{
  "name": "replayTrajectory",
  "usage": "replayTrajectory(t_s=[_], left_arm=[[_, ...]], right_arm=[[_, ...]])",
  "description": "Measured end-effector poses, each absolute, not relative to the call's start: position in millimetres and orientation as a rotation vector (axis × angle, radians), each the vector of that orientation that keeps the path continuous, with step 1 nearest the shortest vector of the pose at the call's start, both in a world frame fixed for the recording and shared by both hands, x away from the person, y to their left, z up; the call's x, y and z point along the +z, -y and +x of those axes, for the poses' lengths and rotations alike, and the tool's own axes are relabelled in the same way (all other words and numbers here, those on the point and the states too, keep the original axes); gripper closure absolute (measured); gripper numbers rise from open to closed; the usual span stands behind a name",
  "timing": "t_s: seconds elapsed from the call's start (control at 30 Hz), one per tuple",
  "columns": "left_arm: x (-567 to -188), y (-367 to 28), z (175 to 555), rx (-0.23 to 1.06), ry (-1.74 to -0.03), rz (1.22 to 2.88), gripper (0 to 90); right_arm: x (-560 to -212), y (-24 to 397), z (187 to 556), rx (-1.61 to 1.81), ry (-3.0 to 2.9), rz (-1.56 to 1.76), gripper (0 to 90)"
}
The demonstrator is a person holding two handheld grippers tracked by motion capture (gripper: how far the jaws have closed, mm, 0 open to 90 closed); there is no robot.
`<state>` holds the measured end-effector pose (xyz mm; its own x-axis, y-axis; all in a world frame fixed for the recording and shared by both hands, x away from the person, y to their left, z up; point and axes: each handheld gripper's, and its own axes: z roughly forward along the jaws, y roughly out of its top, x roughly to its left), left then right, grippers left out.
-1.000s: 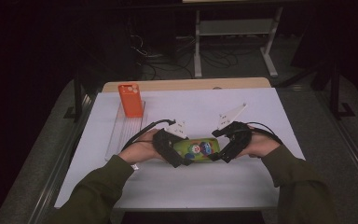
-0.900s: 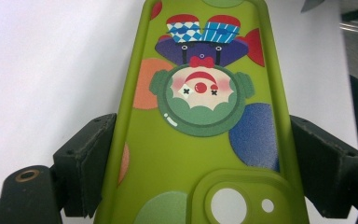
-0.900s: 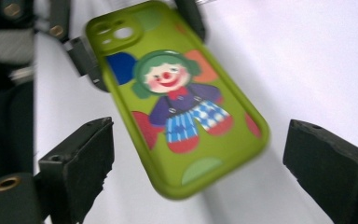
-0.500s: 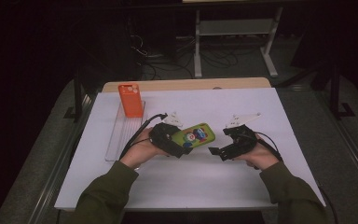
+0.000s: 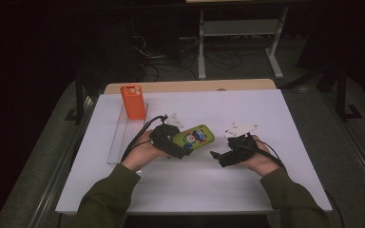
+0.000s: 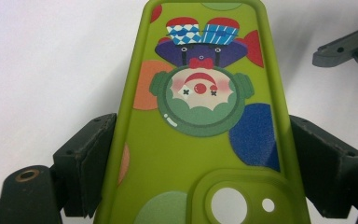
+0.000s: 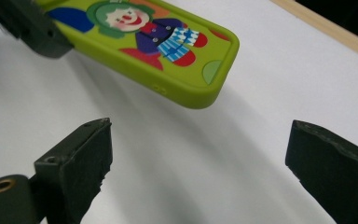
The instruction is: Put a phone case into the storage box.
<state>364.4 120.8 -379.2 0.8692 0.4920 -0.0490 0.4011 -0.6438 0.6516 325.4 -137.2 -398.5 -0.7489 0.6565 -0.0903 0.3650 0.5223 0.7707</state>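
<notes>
The green phone case (image 6: 200,140) is clamped by the left gripper (image 5: 173,146) jaws, lifted above the desk (image 5: 285,114). The right gripper (image 5: 221,157) jaws are spread, nothing between. The case should be kept level and gripped by its long edges.

An orange phone case (image 5: 133,101) stood upright at the far end of a clear ridged tray (image 5: 122,139), which lay along the left side of the white table top (image 5: 228,185). A strip of pale wood (image 5: 190,86) ran along the table's far edge. Beyond it, in the dark, loose cables (image 5: 171,59) lay on the floor beside a white metal frame (image 5: 237,33).
</notes>
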Motion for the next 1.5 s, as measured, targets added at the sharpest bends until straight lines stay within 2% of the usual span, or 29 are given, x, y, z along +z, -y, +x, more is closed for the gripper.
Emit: replayTrajectory(t_s=[1.5], left_arm=[[-379,-118,364,0.18,-0.643,2.339,15.3]], right_arm=[[-415,102,298,0.59,-2.148,0.113,4.6]])
